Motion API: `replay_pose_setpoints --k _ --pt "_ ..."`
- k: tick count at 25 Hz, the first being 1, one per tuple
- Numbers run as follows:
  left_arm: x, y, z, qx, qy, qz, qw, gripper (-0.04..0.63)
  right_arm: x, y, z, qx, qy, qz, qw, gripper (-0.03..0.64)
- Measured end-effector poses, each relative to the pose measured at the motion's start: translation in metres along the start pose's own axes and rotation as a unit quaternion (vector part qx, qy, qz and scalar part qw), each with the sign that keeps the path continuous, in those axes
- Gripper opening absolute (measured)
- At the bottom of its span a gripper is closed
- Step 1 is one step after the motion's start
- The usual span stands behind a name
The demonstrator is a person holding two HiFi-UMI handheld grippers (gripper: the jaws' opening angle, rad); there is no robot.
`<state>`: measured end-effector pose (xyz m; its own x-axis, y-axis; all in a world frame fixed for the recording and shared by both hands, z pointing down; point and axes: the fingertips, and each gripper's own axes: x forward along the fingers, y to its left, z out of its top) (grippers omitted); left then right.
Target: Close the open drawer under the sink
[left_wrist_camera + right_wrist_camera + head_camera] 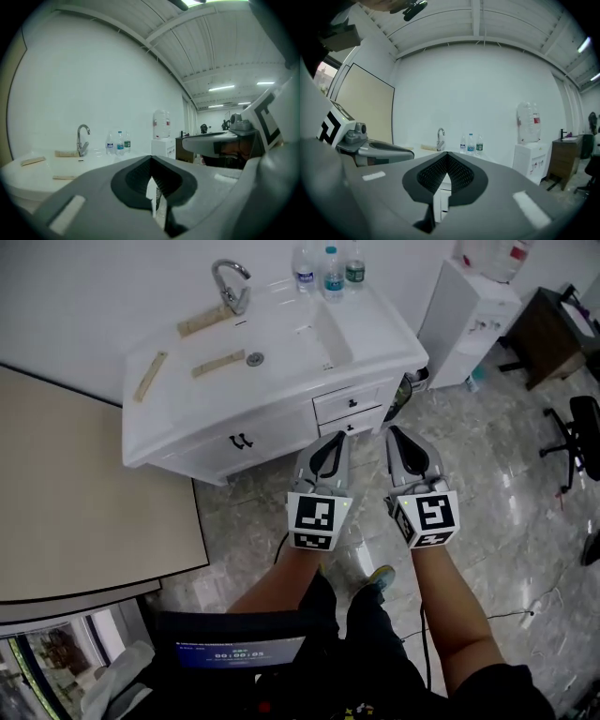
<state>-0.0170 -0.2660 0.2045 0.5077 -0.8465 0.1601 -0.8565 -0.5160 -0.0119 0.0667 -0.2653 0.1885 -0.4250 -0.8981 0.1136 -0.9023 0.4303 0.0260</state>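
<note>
Sink: white. Drawer: white, black knob. Floor: grey marble veining. Left tongs, right tongs: grey, with black-and-white square-marker cubes.

The left grey two-jaw gripper and the right grey two-jaw gripper are held side by side, close but apart. Each carries a black-and-white marker cube at its rear. Both bare forearms reach forward and downward from the body. Each pair of jaws meets at the tips, with nothing between.
</note>
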Motion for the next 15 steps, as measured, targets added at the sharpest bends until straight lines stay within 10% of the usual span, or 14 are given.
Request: replay_pose_setpoints --k 15 --pt "-0.066 -0.048 0.043 -0.014 -0.025 -0.037 0.9989 0.001 -0.081 0.022 0.033 0.006 -0.012 -0.043 0.999 0.023"
